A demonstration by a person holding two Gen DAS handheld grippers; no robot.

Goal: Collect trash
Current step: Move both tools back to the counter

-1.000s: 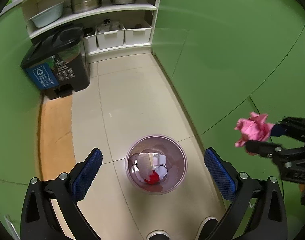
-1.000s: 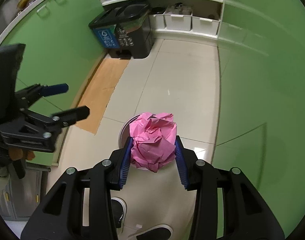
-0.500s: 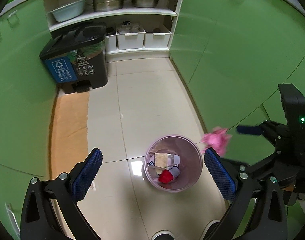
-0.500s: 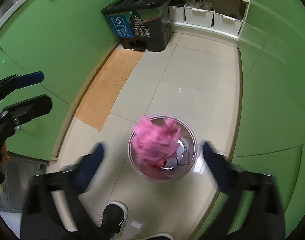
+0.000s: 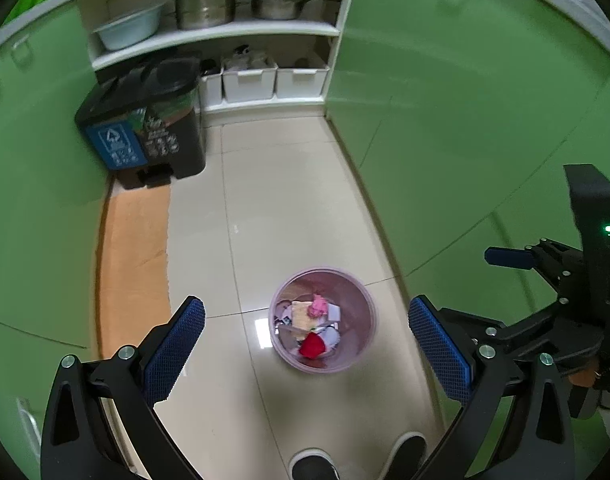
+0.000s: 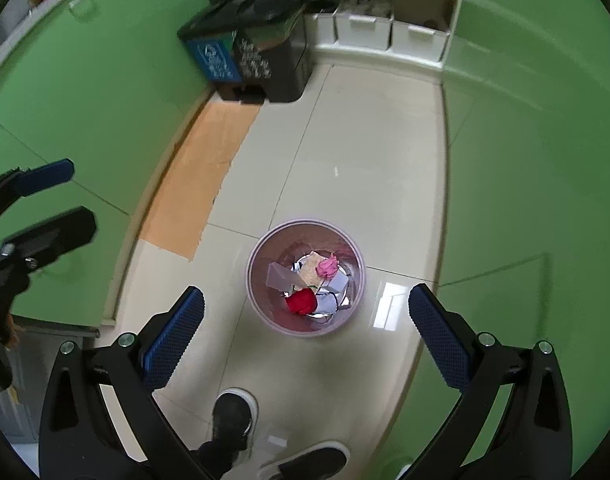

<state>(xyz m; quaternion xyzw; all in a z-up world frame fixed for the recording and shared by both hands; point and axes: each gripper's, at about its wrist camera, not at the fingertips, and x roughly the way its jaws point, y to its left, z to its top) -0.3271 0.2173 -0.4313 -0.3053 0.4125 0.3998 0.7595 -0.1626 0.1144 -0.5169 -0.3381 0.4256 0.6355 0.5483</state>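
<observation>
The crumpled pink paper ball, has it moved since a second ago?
Yes. The crumpled pink paper ball has dropped from the right gripper into the round pink wastebasket on the floor.

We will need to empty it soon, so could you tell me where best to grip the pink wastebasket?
Grip the wastebasket by its thin rim, from straight above: it stands upright and open-topped, its round body likely too wide for either open gripper.

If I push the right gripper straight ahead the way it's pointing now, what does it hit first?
Most likely the pink bin: the right gripper, jaws open and empty, points down almost over its mouth. It would meet the rim or the pink paper wad and other trash inside. Depth is unclear.
</observation>
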